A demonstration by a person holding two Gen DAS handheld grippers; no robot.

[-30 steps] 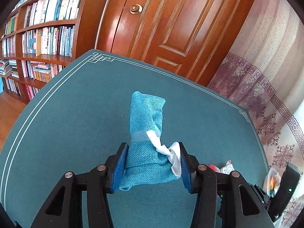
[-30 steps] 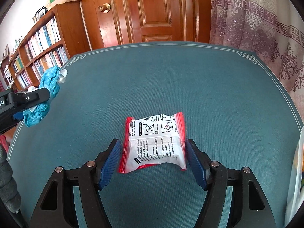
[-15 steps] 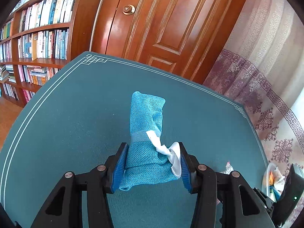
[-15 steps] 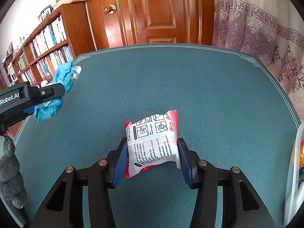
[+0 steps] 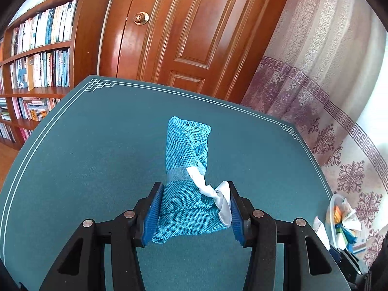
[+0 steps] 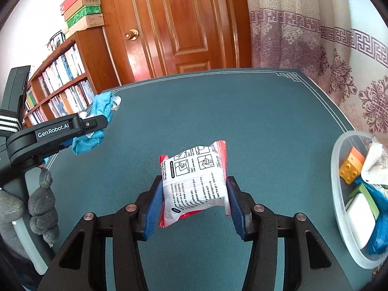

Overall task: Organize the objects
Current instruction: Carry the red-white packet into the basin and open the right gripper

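Presently I have both loads airborne: left gripper clenches the blue cloth bundle, right gripper the printed sachet, both left of the partly filled clear bin; neither deposited.

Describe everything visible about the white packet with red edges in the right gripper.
The white plastic packet with red crimped edges is flat and pillow-like, printed with black instruction text and small diagrams. It bows slightly, pinched on both sides between the blue-padded fingers of the right gripper. It appears lifted off the teal tabletop, its printed face up and tilted, with only the pads touching it.
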